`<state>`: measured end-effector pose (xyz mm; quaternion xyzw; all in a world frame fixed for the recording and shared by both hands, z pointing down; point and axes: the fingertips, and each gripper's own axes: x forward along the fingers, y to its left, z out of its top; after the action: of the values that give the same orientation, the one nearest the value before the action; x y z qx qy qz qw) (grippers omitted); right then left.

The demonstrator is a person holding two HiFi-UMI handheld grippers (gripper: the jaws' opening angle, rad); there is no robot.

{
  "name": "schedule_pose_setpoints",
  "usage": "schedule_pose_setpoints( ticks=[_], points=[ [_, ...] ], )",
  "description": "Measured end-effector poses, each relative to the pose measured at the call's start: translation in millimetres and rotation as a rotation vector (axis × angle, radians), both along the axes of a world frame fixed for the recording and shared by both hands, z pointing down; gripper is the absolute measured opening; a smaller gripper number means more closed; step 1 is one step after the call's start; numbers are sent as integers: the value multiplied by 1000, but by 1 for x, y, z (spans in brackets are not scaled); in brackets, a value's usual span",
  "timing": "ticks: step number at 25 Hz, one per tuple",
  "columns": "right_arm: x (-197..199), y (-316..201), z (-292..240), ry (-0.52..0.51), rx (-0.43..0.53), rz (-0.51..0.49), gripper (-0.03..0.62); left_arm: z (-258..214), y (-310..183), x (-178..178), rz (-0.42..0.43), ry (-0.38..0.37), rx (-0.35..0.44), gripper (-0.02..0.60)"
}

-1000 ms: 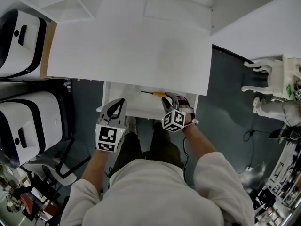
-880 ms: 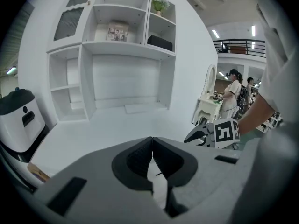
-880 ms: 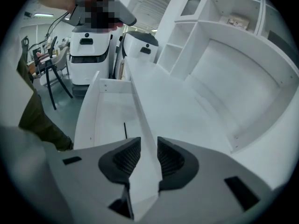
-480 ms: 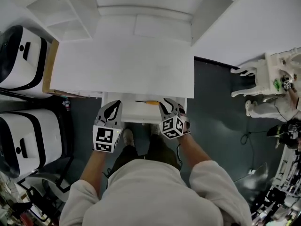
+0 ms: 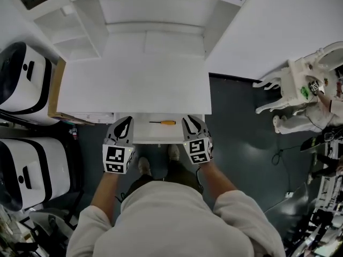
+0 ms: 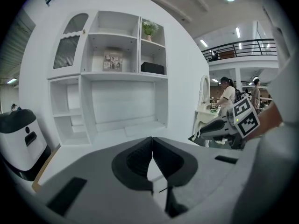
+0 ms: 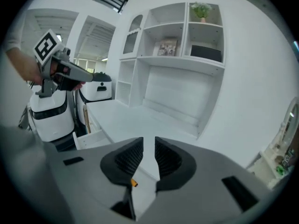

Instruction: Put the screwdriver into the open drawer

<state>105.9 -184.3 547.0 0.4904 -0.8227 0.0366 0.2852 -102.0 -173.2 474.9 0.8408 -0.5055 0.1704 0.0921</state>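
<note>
Between the two grippers, the screwdriver (image 5: 162, 122) is lying flat inside the open drawer (image 5: 153, 135), its orange handle pointing toward the right gripper (image 5: 191, 123) and touching neither gripper. That gripper's jaws are standing narrowly apart, having just been closing, with nothing between them. The left gripper (image 5: 124, 123) is sitting closed and empty. The white desk top (image 5: 134, 84) is overhanging the drawer's rear, and dark floor (image 5: 241, 127) is lying open on the right.

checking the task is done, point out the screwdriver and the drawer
screwdriver (image 5: 162, 122), head view, where the shaft meets the orange handle
drawer (image 5: 155, 134), head view, bare white floor on the person's side of the screwdriver
</note>
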Motion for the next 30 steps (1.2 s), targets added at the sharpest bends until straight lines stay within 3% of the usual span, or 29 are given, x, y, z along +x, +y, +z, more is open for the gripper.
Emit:
schedule_pose_setpoints(
  ticks=[8,19,30],
  points=[
    [18,11,-38,-128,48,124,52,-14,1,-6,1,8,32,6],
    [28,24,-64,-192,113,210,6,-19,2,-10,8,13,50,6],
    [46,33,-82,-227,150,275,3,-19,4,-7,7,17,52,5]
  ],
)
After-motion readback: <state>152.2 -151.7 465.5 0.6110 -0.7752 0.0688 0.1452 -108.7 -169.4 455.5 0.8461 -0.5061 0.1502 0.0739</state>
